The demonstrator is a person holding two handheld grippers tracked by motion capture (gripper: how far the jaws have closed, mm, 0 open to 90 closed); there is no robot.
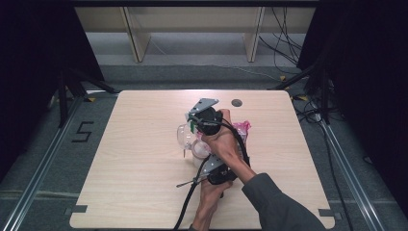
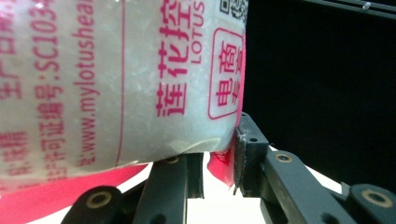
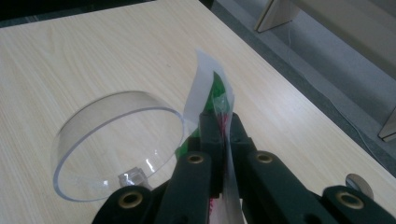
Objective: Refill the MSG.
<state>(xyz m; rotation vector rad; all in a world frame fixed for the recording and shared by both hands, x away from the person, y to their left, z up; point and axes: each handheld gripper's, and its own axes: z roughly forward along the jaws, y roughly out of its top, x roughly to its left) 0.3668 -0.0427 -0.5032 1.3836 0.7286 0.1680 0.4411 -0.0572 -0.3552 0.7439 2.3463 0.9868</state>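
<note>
**Bag held over clear container, both grippers engaged**

Right gripper (image 3: pixel 223 128): jaws closed on the thin top edge of the bag (image 3: pixel 208 88), film pinched flat between the pads. Left gripper (image 2: pixel 219 161): jaws clamped on the lower pink corner of the same bag (image 2: pixel 116 79) (white granular contents, red print). The clear container (image 3: pixel 116 144) sits just beside the right jaws, mouth toward them, on the table (image 1: pixel 134 144). Judged step: positioning to pour. Next move calls for tipping the bag's opening over the rim while both grips hold firm.
</note>
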